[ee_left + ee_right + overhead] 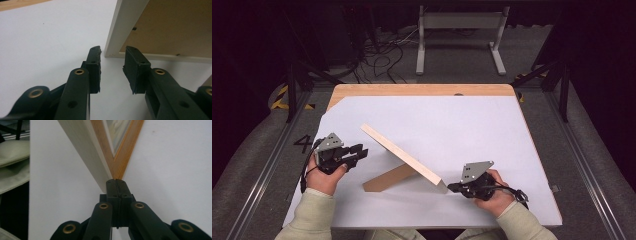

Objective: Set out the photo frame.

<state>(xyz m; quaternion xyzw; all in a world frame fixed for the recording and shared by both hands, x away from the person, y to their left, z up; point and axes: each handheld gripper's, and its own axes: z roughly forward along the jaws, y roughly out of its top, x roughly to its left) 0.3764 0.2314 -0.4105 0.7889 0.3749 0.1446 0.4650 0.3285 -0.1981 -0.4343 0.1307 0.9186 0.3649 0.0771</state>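
A picture frame (pixel 404 156) stands propped on the white table (pixel 472 125), leaning on a wooden back strut (pixel 388 179) that reaches toward the person. The right gripper (pixel 451 188) sits at the frame's near right corner with its jaws fully together; in the right gripper view the closed tips meet that corner (pixel 113 171), though whether they press on it or only rest beside it is hard to say. They hold nothing between them. The left gripper (pixel 362 151) waits just beside the frame's far left end, jaws partly open and empty, and in the left gripper view the frame's lower corner (pixel 111 52) lies just beyond the gap.

The step in hand looks like steadying or nudging the frame at one end while the other hand lines up for a grip. The next move calls for the left jaws to slide forward over the frame's edge and close, without tipping it off the strut.
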